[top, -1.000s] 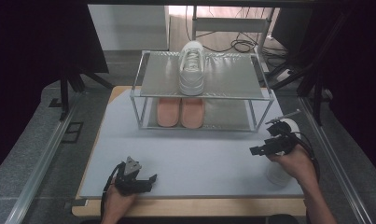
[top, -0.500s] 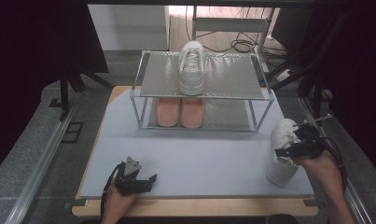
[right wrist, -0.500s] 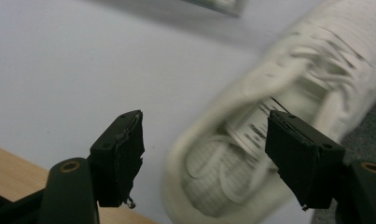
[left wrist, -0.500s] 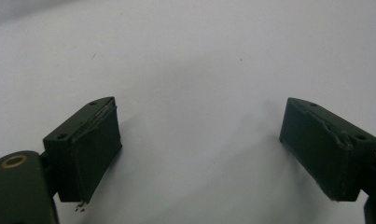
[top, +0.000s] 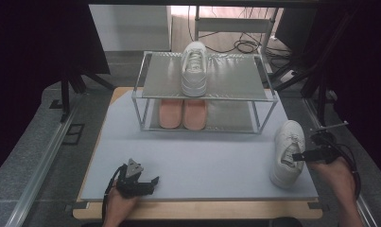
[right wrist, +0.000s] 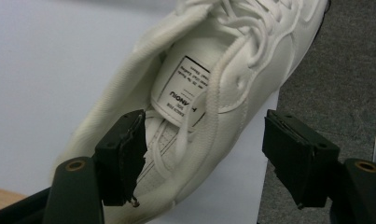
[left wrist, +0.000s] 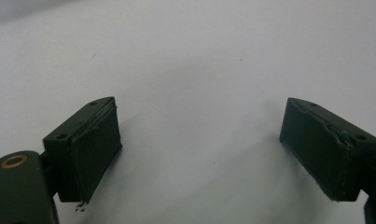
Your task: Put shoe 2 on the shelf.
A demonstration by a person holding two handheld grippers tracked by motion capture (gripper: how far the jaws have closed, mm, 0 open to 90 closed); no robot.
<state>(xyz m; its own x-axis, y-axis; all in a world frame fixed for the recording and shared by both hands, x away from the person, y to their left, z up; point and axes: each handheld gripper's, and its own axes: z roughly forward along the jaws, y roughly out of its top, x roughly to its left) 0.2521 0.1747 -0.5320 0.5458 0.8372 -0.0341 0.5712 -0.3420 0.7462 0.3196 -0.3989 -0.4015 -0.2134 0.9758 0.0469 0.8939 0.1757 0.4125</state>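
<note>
A white lace-up sneaker (top: 286,153) lies on the pale mat (top: 202,156) near its right edge, toe pointing away from me. My right gripper (top: 299,156) comes at it from the right. Seen from the right gripper view, one jaw sits inside the sneaker (right wrist: 213,84) opening and the other outside its side wall, with a gap left, so the right gripper (right wrist: 204,126) is open; its jaws have just been closing around that wall. My left gripper (top: 150,183) rests at the mat's front left. It (left wrist: 199,107) is open, with bare mat between the jaws.
A metal two-tier rack (top: 235,80) stands at the back of the mat. A matching white sneaker (top: 194,71) sits on its top shelf and a pair of pink slippers (top: 183,113) on the lower one. Grey floor (top: 330,109) lies right of the mat.
My right hand has shifted to the right and a little lower, uncovering the sneaker, which has stayed in place. The left hand has not moved.
</note>
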